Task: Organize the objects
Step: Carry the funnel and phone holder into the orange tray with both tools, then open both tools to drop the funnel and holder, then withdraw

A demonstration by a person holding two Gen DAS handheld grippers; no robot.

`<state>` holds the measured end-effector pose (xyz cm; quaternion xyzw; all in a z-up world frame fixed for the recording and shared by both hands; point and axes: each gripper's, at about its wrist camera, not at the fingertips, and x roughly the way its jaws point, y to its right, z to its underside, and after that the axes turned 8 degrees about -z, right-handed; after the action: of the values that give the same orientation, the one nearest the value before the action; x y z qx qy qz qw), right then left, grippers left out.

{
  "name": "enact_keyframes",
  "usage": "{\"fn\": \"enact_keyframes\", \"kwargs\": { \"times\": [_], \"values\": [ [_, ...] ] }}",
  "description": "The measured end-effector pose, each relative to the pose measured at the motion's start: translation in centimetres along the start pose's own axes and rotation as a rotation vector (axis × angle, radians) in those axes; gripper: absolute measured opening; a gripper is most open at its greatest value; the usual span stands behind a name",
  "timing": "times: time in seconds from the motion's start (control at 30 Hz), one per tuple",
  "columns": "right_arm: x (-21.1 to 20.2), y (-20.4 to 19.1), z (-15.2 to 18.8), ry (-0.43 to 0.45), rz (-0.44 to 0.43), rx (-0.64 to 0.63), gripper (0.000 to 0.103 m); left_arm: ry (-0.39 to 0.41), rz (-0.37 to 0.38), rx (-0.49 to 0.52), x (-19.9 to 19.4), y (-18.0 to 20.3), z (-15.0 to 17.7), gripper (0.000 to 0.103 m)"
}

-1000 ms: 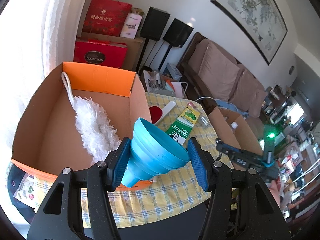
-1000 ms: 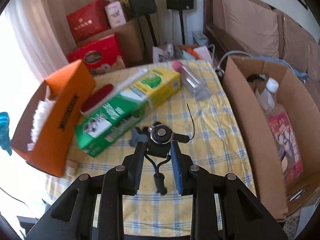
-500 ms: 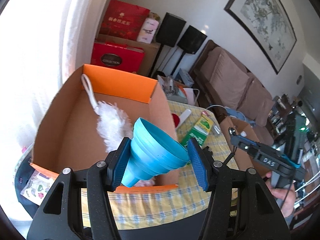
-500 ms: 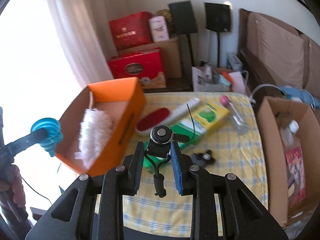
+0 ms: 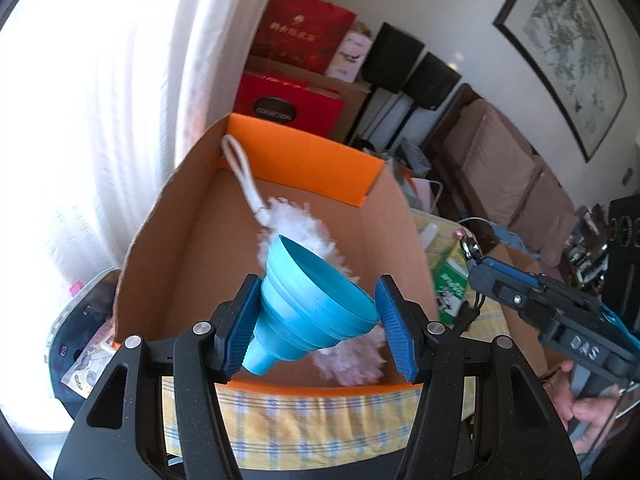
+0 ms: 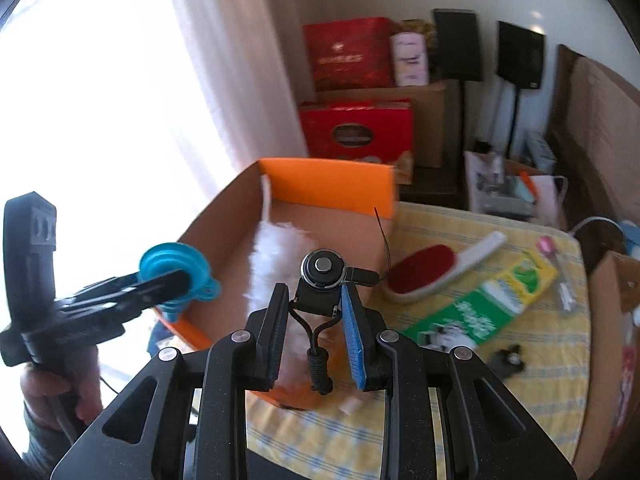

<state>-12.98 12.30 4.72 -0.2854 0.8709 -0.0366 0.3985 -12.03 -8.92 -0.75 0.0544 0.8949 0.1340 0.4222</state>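
Funnels like this blue collapsible funnel [image 5: 316,312] are light and rubbery, so the stepped cone will give under pressure and could fold or squirt out if squeezed hard; the ribbed mid-cone, where it is held now, looks the surest place, better than the thin spout. The left gripper [image 5: 318,328] pinches it across that cone, spout pointing down and toward the camera, mouth tilted away. It hangs above the near edge of the orange cardboard box [image 5: 304,156], not touching it. Inside the box lies a white fluffy duster [image 5: 296,220] with its loop handle toward the far wall, so the funnel should probably land beside it.

The right gripper [image 6: 314,316] is closed on a small black bike bell [image 6: 324,272] with a round metal top; stiff and compact, it is pinched at its base with a strap dangling below. It hovers near the box's right side.

Further out on the yellow checked surface [image 6: 532,344] lie a red lint brush [image 6: 424,272] with a white handle, a green and yellow carton [image 6: 488,312], and a small black part [image 6: 508,358].
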Motion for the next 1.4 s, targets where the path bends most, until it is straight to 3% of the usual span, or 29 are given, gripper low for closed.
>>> {"fn": "enact_keyframes", "kwargs": {
  "times": [0.53,0.7,1.0,1.07,1.3,1.37,1.4],
  "values": [
    [7.1,-3.8,-0.4,-0.082,-0.086,-0.023,0.026,-0.04,-0.073,-0.076,3.5,-4.1,-0.4,0.058],
    [8.4,-4.0,0.0,-0.098,-0.114,-0.012,0.026,-0.003,-0.095,-0.095,2.6,-4.7,-0.7,0.071],
    [9.8,-4.2,0.2,-0.112,-0.115,-0.007,0.028,0.013,-0.166,-0.054,1.2,-5.3,-1.1,0.074],
    [10.0,-4.2,0.2,-0.114,-0.112,-0.009,0.029,0.01,-0.191,-0.037,1.0,-5.5,-0.9,0.083],
    [10.2,-4.6,0.4,-0.125,-0.096,-0.022,0.049,0.017,-0.242,-0.033,0.0,-6.6,-0.2,0.087],
    [9.8,-4.5,0.3,-0.112,-0.081,-0.022,0.064,0.025,-0.243,-0.034,-0.4,-6.8,-0.1,0.091],
    [9.3,-4.5,0.3,-0.1,-0.068,-0.026,0.067,0.032,-0.249,-0.031,-0.7,-6.8,0.0,0.093]
  ]
}}
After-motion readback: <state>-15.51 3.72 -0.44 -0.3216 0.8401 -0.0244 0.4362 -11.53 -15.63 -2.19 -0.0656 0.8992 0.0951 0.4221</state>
